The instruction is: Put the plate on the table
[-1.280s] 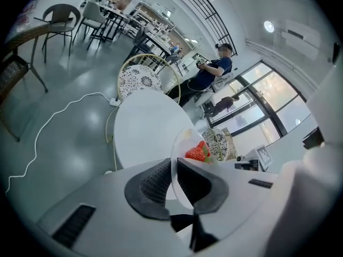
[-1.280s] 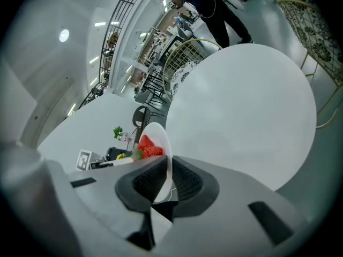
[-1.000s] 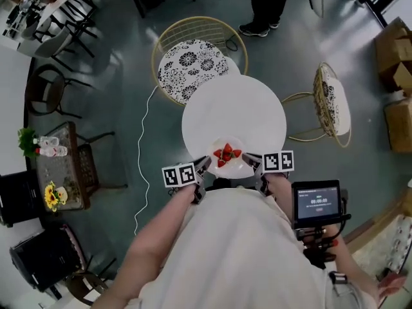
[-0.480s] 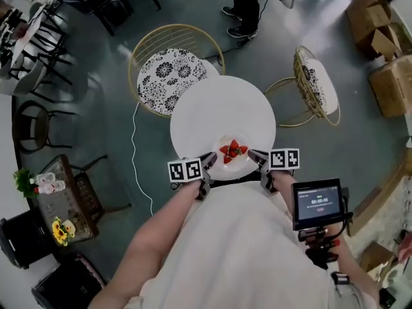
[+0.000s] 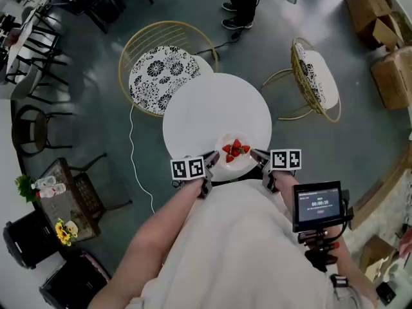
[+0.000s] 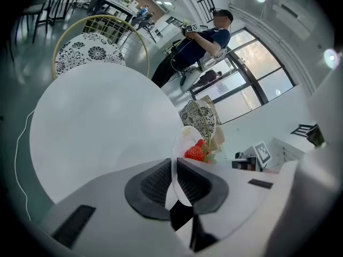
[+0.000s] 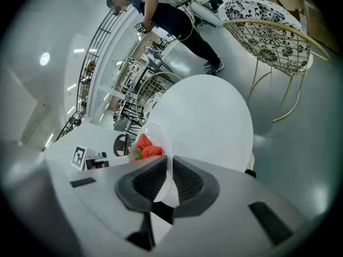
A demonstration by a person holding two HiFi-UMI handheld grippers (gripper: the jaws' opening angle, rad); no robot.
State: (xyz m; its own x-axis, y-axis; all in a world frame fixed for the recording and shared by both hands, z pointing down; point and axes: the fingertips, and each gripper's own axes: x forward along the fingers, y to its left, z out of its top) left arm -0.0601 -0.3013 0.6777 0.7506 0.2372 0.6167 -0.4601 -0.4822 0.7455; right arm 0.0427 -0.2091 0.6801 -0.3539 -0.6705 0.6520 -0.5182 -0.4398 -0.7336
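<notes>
A small white plate (image 5: 233, 159) with red strawberries (image 5: 235, 149) hangs over the near edge of the round white table (image 5: 212, 111). My left gripper (image 5: 210, 162) is shut on the plate's left rim and my right gripper (image 5: 257, 157) is shut on its right rim. In the left gripper view the plate's rim (image 6: 175, 165) runs edge-on between the dark pads, with strawberries (image 6: 197, 151) beyond. The right gripper view shows the same: the thin rim (image 7: 166, 171) clamped between the pads, and the strawberries (image 7: 146, 146) to the left.
Two gold wire chairs with patterned cushions stand by the table, one behind it (image 5: 161, 66) and one to its right (image 5: 315, 79). A person (image 5: 243, 2) stands beyond the table. A white cable (image 5: 134, 153) trails on the floor at left. Cardboard boxes (image 5: 386, 50) sit at far right.
The view has shifted, so the table and chairs sit slightly lower left in the head view. Both grippers still hold the plate over the table's near edge.
</notes>
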